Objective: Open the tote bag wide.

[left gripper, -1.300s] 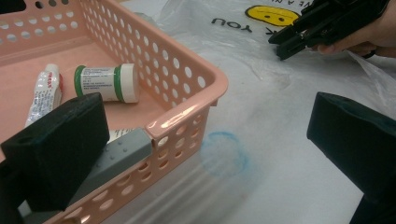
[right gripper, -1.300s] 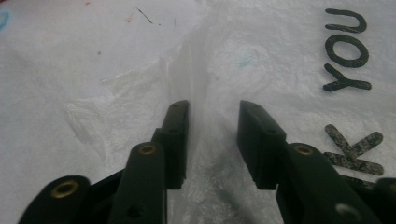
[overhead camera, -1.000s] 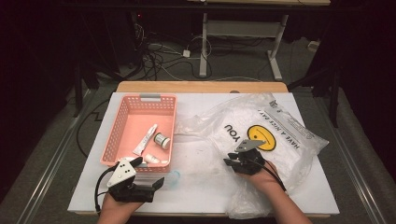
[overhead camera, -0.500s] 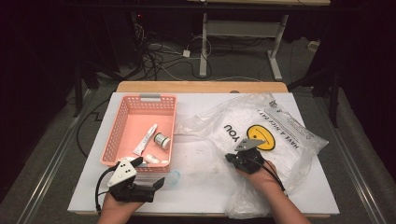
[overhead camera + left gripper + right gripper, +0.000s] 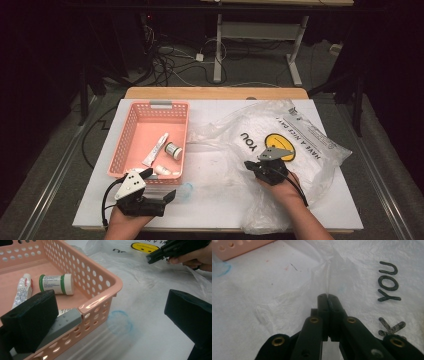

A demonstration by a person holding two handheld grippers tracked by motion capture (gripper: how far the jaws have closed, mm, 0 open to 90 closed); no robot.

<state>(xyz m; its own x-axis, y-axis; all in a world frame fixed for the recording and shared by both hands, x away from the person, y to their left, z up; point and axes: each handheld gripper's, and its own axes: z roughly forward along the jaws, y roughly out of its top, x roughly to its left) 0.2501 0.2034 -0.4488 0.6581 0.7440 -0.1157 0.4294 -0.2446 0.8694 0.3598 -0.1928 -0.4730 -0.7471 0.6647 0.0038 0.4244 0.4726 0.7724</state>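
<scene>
The desk (image 5: 210, 200) is white and carries, largest of all, a crumpled clear plastic bag (image 5: 300, 145) spread over its right half, printed with a yellow smiley and black letters, its loose edge reaching toward the desk's middle. Left of the bag, and near it, sits a pink basket (image 5: 131, 135) with perforated walls and a grey handle at its far rim. The right tongs (image 5: 251, 165) lie low on the bag's near left part, held by a hand (image 5: 285, 186) that rests on the plastic; the jaws have just been closing and now stand together, pinching a thin fold of the bag (image 5: 322, 277) at their tips, beside the printed word YOU. The left tongs (image 5: 170, 196) lie at the basket's near right corner, their jaws wide apart with nothing gripped; in the left gripper view one jaw stands by the basket's (image 5: 100, 290) near rim and the other over bare desk, with the corner between them. Inside the basket lie a white tube (image 5: 156, 149) and, just beside it, a small white bottle (image 5: 173, 150) on its side with a green cap. On the desk just outside the basket's corner there is a faint blue ring (image 5: 120, 322).
</scene>
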